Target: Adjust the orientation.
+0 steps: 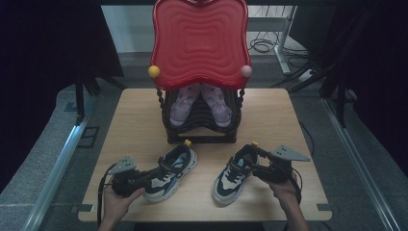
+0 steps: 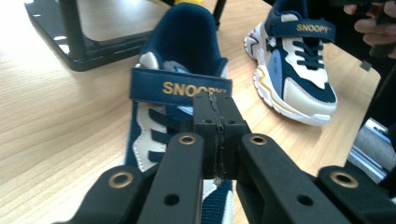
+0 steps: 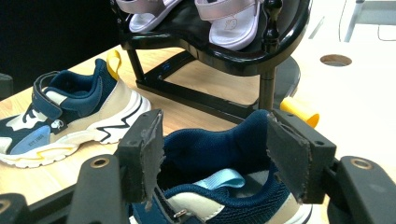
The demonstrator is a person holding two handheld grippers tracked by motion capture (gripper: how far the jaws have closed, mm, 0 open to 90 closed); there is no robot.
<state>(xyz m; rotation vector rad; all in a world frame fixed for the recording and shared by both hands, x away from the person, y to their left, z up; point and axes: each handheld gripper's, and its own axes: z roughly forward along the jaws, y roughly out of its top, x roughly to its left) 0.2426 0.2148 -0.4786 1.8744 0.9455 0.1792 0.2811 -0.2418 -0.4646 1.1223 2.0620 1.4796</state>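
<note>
Both navy sneakers on table before shoe rack (image 1: 199,120). Left gripper (image 2: 215,116) jaws pressed shut over left sneaker (image 1: 171,172). Right gripper (image 3: 212,156) jaws open, straddling right sneaker (image 1: 235,172) heel collar. Likely grasp step; next: close, lift.

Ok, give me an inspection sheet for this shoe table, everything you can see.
Surface: wooden table, bare around the items.
Job's things: left sneaker and right sneaker on the table; black shoe rack with red top holding pink sandals.
Clutter: nothing seen.
Grippers: left gripper jaws closed together over the left sneaker's laces; right gripper open around the right sneaker's heel collar.
Cables: floor cables behind the table.
Surroundings: dark curtains on both sides.
</note>
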